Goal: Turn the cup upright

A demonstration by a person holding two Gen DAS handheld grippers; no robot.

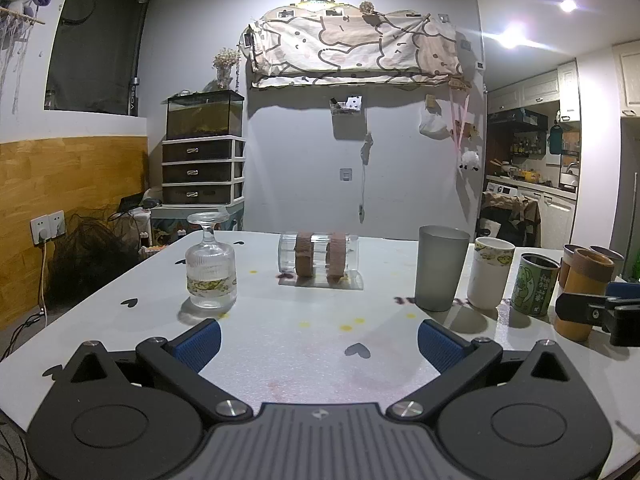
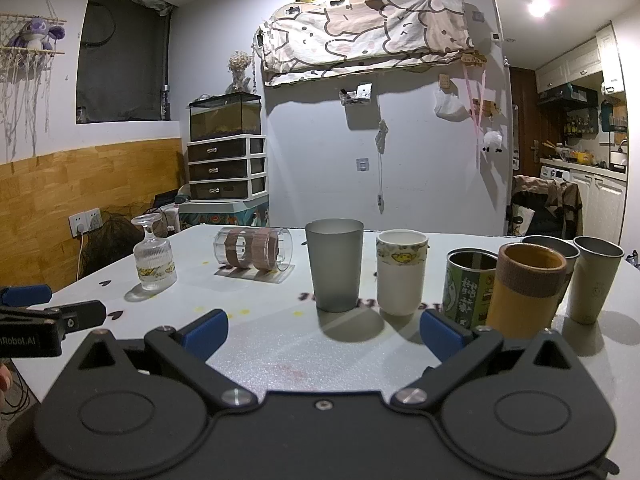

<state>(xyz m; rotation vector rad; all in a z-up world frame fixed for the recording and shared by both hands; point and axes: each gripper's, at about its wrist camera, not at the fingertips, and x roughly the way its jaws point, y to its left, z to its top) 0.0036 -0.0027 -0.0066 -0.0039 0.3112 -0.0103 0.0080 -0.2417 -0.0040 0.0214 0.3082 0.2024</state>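
Observation:
A clear glass cup with two brown bands (image 1: 318, 258) lies on its side at the far middle of the white table (image 1: 304, 344); it also shows in the right wrist view (image 2: 253, 254). A stemmed glass (image 1: 211, 266) stands upside down to its left, also seen in the right wrist view (image 2: 154, 256). My left gripper (image 1: 318, 344) is open and empty, low over the table in front of both. My right gripper (image 2: 324, 332) is open and empty, in front of the upright cups.
Upright cups stand in a row at the right: a grey tumbler (image 2: 335, 264), a white cup (image 2: 401, 272), a green tin (image 2: 470, 288), a yellow-brown cup (image 2: 526, 290) and grey metal cups (image 2: 594, 280). The table's left edge (image 1: 100, 296) drops to cables and sockets.

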